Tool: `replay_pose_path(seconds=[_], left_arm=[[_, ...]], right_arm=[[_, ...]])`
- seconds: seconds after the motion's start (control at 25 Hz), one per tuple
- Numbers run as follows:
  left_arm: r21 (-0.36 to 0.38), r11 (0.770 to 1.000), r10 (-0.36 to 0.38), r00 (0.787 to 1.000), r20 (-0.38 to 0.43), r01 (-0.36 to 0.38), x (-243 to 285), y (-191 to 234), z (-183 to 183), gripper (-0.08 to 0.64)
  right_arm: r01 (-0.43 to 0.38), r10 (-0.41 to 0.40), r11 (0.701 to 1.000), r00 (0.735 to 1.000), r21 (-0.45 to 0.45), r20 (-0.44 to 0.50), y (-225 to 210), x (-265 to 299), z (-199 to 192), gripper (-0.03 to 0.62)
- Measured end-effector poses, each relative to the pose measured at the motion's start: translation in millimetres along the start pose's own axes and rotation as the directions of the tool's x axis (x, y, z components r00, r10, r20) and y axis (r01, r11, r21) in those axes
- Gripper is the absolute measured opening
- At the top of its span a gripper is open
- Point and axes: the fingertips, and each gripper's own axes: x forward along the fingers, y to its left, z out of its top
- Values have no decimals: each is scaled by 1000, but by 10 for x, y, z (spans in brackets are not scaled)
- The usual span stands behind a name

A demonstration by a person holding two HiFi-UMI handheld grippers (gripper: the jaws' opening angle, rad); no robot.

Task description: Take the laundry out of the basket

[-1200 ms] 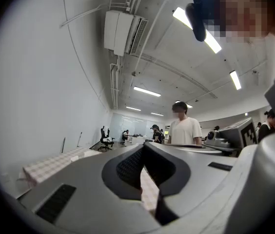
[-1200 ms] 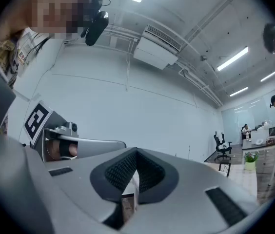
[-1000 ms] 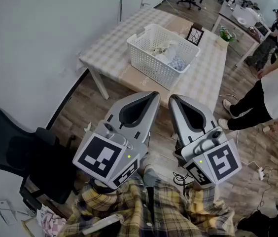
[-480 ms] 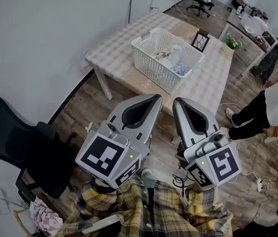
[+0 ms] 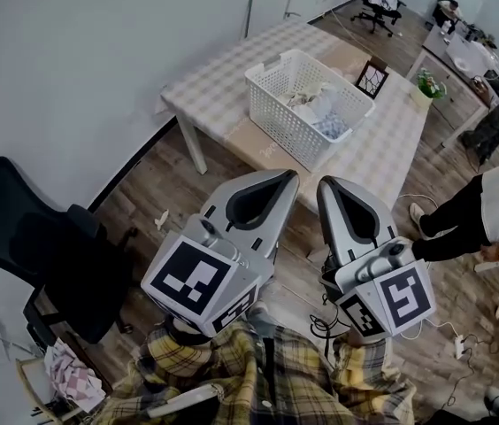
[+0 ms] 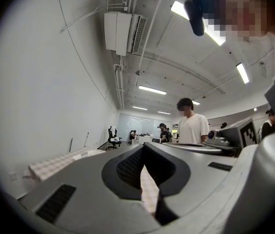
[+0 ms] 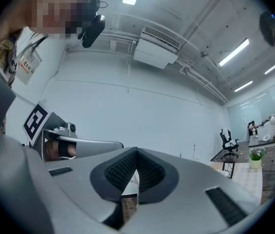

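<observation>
A white plastic basket [image 5: 287,124] stands on a table with a checked cloth [image 5: 218,87], far ahead in the head view. Pale laundry [image 5: 318,106] lies crumpled inside it. My left gripper [image 5: 290,177] and right gripper [image 5: 324,185] are held side by side close to my body, over the wooden floor and well short of the table. Both are shut with nothing between their jaws. In the left gripper view the left gripper [image 6: 145,149] points level across the room. The right gripper [image 7: 136,153] does the same in its own view.
A black office chair [image 5: 42,255] stands at the left by the wall. A small picture frame [image 5: 371,80] and a potted plant [image 5: 426,84] sit on the table beyond the basket. A person [image 5: 488,206] stands at the right. Cables [image 5: 455,348] lie on the floor.
The table and basket have slid slightly right and down in the head view. The person at the right has moved further toward the frame's edge. Both grippers stay shut and side by side.
</observation>
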Motion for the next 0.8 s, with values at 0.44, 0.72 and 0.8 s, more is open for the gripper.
replay_pose_path(seconds=[0.44, 0.72, 0.8], left_arm=[[-16, 1000, -16, 1000, -9, 15, 266, 790, -42, 18], [-13, 999, -40, 999, -15, 40, 473, 1583, 96, 18], [-11, 998, -56, 998, -18, 56, 536, 1785, 131, 18]], right_arm=[[26, -26, 1000, 999, -9, -19, -168, 782, -130, -5], [70, -71, 997, 997, -25, -29, -296, 1552, -109, -5], [91, -92, 995, 995, -27, -28, -356, 1754, -96, -5]])
